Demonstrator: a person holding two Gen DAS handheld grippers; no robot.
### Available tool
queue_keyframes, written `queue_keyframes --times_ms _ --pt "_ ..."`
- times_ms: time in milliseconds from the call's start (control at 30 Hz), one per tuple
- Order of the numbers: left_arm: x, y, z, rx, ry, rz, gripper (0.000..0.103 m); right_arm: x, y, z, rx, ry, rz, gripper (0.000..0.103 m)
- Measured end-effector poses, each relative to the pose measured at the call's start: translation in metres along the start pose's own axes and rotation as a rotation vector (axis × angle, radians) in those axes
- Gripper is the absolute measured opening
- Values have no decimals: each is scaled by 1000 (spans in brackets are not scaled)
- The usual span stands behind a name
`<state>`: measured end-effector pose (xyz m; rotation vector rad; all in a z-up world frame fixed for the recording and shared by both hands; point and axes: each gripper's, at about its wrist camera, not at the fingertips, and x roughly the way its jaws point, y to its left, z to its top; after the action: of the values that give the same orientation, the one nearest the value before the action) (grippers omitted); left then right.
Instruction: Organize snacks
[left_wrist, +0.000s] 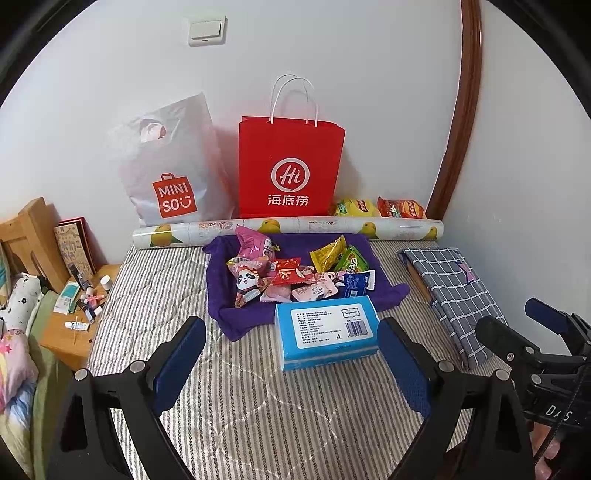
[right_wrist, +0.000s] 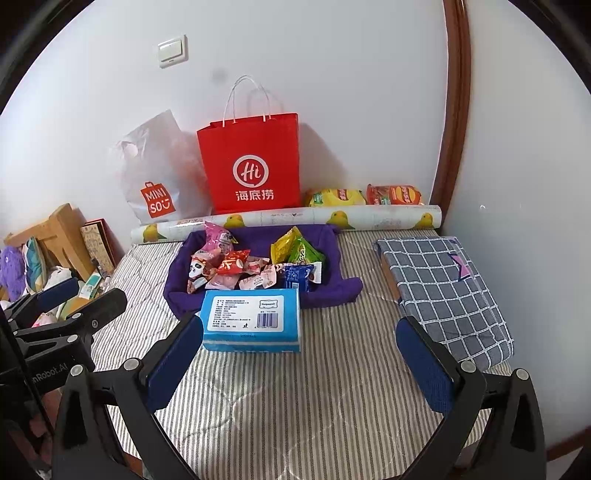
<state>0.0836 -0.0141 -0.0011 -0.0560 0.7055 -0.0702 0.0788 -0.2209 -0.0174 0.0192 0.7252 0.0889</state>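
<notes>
The left gripper (left_wrist: 291, 362) is held wide open above the striped mattress (left_wrist: 236, 406), with nothing gripped; the blue tissue pack (left_wrist: 327, 332) is seen just beyond its blue pads, apart from them. The right gripper (right_wrist: 299, 362) is likewise spread wide and empty, its left pad (right_wrist: 173, 363) appearing just beside the near left corner of the tissue pack (right_wrist: 253, 319); contact cannot be told. The snacks (left_wrist: 295, 275) are heaped in a purple cloth tray (left_wrist: 229, 295) just beyond the pack: small packets in pink, red, yellow, green and blue. Two chip bags (left_wrist: 380, 207) are laid at the far wall, right of a red paper bag (left_wrist: 290, 166).
</notes>
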Motion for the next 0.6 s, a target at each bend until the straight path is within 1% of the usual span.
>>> queue_keyframes --times_ms 600 --pt "-2 -6 2 -1 2 -6 94 -3 -2 -1 6 -6 3 103"
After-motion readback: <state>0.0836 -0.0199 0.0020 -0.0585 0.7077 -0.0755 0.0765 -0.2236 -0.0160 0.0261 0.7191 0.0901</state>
